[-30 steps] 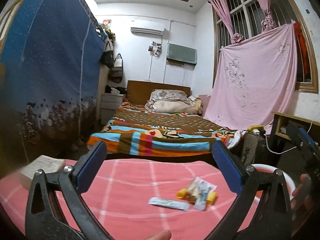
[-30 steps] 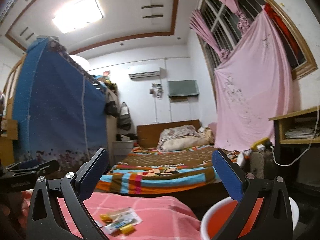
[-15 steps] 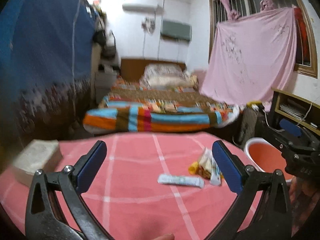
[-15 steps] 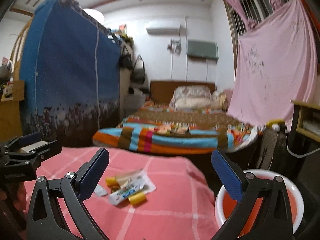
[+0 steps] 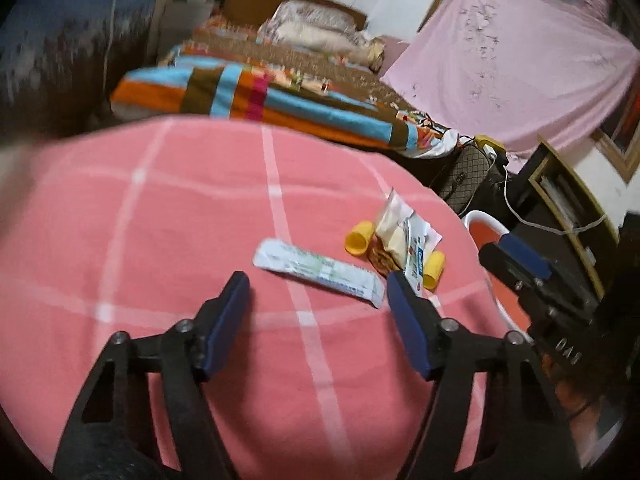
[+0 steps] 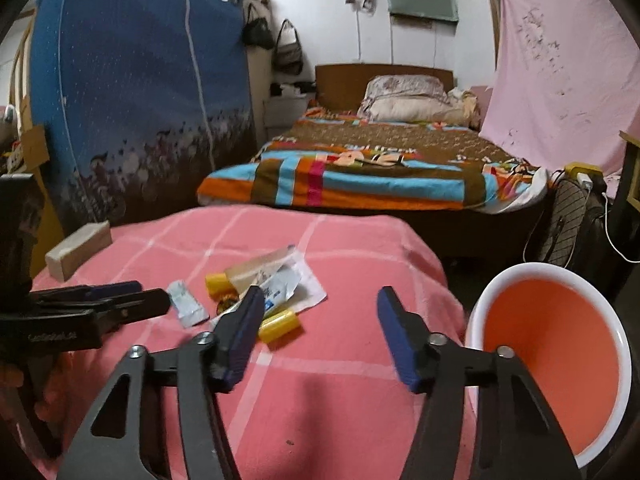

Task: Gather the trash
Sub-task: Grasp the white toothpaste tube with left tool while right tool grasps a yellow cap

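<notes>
Two grippers are hovering over the pink blanket (image 5: 160, 208), and you are tipping both down toward the litter. Your left gripper (image 5: 316, 292) is closing, jaws about half apart, with only bare blanket between the pads. Just past its tips the long white wrapper (image 5: 320, 272) is lying flat and slantwise, its right end nearly meeting the right pad (image 5: 408, 332); whether they touch, you cannot tell. Behind that, the heap of packets (image 5: 404, 236) is sitting with one yellow cap (image 5: 357, 238) on its left and another yellow cap (image 5: 434, 270) on its right, all close together near the blanket's right edge.

Your right gripper (image 6: 320, 304) is also closing, half spread and empty, pointing across the blanket's right part. Its left finger (image 6: 244, 328) is covering the near edge of the heap, and a cap (image 6: 279, 325) is lying just beside that finger. Nothing is blocking either approach except the other tool: in the right view the left gripper is reaching in from the left, tips next to the wrapper (image 6: 187, 306).

Right of the blanket the orange bin (image 6: 552, 352) with a white rim is standing open beside your right gripper. At the blanket's far left corner a pale block (image 6: 78, 246) is resting. Beyond are lying the striped bed (image 6: 380, 160), a blue wardrobe (image 6: 132, 92) and a pink sheet (image 6: 560, 72).
</notes>
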### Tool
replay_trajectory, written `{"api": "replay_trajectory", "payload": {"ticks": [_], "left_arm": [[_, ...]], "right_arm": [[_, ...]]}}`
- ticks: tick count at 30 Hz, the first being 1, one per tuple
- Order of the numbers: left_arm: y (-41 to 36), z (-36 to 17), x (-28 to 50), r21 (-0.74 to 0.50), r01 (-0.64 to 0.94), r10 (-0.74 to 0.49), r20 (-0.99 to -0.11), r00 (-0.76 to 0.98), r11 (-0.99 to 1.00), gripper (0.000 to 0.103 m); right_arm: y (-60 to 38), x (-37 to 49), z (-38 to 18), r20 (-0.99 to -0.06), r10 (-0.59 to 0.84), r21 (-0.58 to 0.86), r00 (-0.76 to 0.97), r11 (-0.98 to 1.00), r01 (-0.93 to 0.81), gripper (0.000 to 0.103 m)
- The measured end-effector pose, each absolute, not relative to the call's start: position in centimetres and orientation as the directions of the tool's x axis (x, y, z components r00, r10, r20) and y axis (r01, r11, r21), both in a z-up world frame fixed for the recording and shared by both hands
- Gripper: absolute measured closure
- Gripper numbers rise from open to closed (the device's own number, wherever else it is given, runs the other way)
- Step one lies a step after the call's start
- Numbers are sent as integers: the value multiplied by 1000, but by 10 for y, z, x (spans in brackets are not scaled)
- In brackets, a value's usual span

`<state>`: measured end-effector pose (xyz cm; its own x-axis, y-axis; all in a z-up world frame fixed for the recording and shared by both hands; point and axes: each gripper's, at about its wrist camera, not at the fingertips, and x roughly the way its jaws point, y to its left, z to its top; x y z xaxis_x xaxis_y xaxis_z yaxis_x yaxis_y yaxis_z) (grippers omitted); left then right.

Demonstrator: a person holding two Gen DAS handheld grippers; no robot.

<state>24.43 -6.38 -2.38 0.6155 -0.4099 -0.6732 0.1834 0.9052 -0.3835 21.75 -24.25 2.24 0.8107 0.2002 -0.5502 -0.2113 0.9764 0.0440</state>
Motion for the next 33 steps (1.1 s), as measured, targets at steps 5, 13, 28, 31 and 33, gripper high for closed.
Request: {"api": "replay_trajectory", "payload": {"ticks": [5, 13, 28, 31, 33], "left_arm": [[-72, -26, 250, -428, 127, -412, -683, 603, 895, 63], [-85, -27, 258, -389, 96, -367, -717, 593, 916, 100], [-81, -18, 254, -397, 126, -383, -677, 629, 909, 103], [-78, -14, 250, -386, 136, -377, -664, 646, 912, 103], [-77, -11, 246, -382, 142, -374, -650, 661, 913, 103]], "right_arm": [[-243, 222, 18, -577, 217, 59, 788, 973, -224, 50], [-242, 230, 13, -612, 273, 91, 742, 956, -278, 56], [-230, 247, -1, -696, 321, 109, 642, 931, -347, 74], [-232, 244, 1, -680, 327, 112, 656, 931, -348, 74], [-235, 239, 5, -653, 334, 120, 680, 932, -342, 74]]}}
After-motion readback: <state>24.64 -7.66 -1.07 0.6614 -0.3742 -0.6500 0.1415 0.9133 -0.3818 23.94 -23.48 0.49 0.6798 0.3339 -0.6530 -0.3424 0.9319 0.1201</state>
